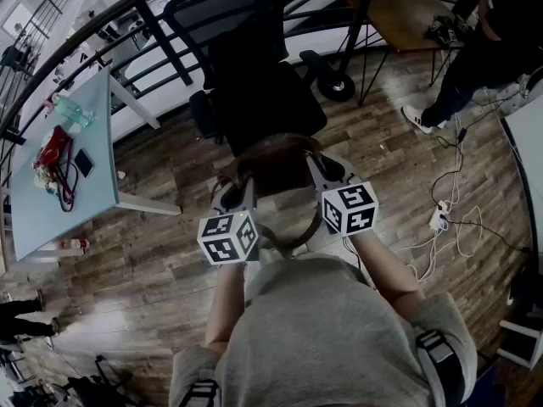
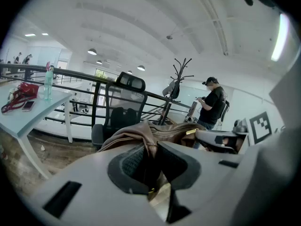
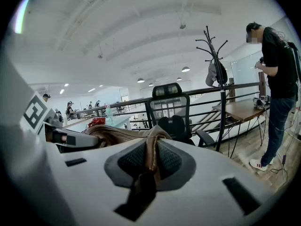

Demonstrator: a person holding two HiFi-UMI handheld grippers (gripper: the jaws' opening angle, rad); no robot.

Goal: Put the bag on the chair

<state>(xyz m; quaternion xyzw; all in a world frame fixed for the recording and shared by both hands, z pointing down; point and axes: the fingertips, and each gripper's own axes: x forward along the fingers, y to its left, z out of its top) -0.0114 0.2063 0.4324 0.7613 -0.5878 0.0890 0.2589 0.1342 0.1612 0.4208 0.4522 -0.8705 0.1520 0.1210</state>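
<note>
A brown leather bag (image 1: 276,161) hangs in the air between my two grippers, just in front of the black office chair (image 1: 254,75). My left gripper (image 1: 236,195) is shut on the bag's left edge; its pads pinch a fold of brown leather (image 2: 149,149). On the other side my right gripper (image 1: 329,175) is shut on the bag's strap (image 3: 151,157). The chair (image 2: 118,112) stands beyond the bag with its seat bare, and it shows past the bag in the right gripper view too (image 3: 171,119). The bag covers part of the seat in the head view.
A light table (image 1: 64,172) at the left carries a red bag (image 1: 53,151), a phone and a bottle. A black railing (image 1: 161,32) runs behind the chair. A person (image 1: 475,49) stands at a wooden desk (image 1: 399,11) at the far right. Cables (image 1: 450,219) lie on the floor.
</note>
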